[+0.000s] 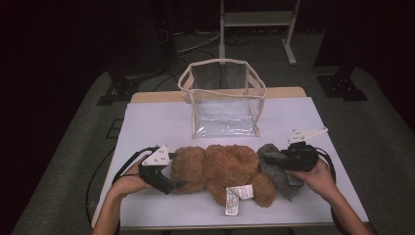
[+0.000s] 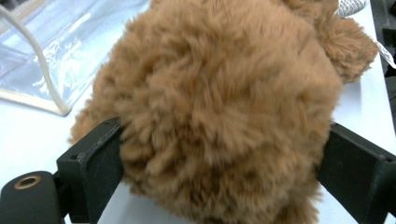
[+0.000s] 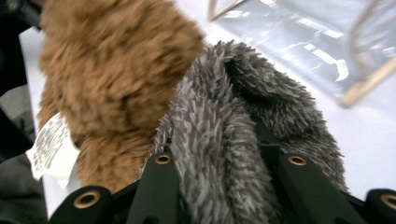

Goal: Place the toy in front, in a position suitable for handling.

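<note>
A brown plush toy (image 1: 220,171) lies across the front of the white table (image 1: 147,122), a white label (image 1: 234,198) hanging from it. My left gripper (image 1: 175,171) stands open at its left end; in the left gripper view the gripper (image 2: 224,140) has one jaw on each side of the round, fluffy brown plush toy (image 2: 224,93). A grey furry piece (image 1: 276,166) joins the toy's right end. My right gripper (image 1: 283,161) is shut on it, and the right gripper view shows the gripper (image 3: 215,144) pinching the grey furry piece (image 3: 219,116) beside the brown plush toy (image 3: 112,70).
A clear plastic bag (image 1: 222,98) with beige trim stands upright and open-topped behind the toy at mid-table; its clear plastic bag (image 2: 37,56) wall lies just past the plush. The table's front edge runs close under both hands. A dark floor with stands surrounds the table.
</note>
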`<state>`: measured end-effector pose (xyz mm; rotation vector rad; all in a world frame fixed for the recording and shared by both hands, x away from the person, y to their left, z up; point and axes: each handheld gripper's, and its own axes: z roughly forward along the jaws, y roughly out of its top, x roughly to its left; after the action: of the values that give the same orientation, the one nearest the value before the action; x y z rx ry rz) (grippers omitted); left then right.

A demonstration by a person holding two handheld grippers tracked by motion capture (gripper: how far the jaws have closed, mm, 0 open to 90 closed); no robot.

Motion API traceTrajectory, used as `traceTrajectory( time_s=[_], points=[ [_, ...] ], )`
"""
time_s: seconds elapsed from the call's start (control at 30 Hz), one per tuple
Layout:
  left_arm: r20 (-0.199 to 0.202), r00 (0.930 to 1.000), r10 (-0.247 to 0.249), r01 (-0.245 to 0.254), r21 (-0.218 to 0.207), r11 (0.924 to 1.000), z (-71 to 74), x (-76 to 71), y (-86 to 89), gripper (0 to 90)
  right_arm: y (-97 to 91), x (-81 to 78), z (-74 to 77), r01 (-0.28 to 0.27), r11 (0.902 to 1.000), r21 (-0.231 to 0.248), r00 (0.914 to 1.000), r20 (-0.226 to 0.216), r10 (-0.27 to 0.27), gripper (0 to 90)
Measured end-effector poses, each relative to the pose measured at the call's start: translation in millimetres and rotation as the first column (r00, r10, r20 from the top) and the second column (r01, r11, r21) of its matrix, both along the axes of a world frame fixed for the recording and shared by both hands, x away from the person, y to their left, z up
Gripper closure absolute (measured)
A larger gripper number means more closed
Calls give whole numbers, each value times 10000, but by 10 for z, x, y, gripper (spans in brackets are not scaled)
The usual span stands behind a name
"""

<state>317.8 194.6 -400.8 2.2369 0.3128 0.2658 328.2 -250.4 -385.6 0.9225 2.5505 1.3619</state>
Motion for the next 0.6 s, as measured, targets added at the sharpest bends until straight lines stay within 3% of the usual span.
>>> traceTrajectory(
  time_s=[0.1, 0.2, 0.3, 0.37, 0.47, 0.6],
  points=[
    [-234, 9997, -4, 5, 58, 10000, -38, 2, 36, 91, 121, -35, -85, -456, 9989, -139, 9988, -155, 454, 693],
    [-300, 9994, -175, 165, -322, 9993, -96, 9, 71, 131, 210, -43, -139, -701, 9975, -37, 9970, -331, 699, 693],
    [-426, 9991, -37, -3, -917, 9958, -131, 4, 78, 218, 268, -18, -175, -788, 9965, 261, 9956, -483, 800, 694],
    [-221, 9997, -82, 57, -1119, 9937, -149, -34, 67, 265, 293, -20, -195, -826, 9954, 486, 9941, -666, 858, 696],
    [-85, 9999, -97, 85, -1286, 9917, -116, -65, 30, 306, 284, -41, -162, -892, 9934, 718, 9937, -608, 936, 702],
    [266, 9993, -273, 300, -1083, 9937, -32, -67, -109, 330, 250, -67, -22, -961, 9906, 973, 9943, -363, 1000, 705]
  ],
)
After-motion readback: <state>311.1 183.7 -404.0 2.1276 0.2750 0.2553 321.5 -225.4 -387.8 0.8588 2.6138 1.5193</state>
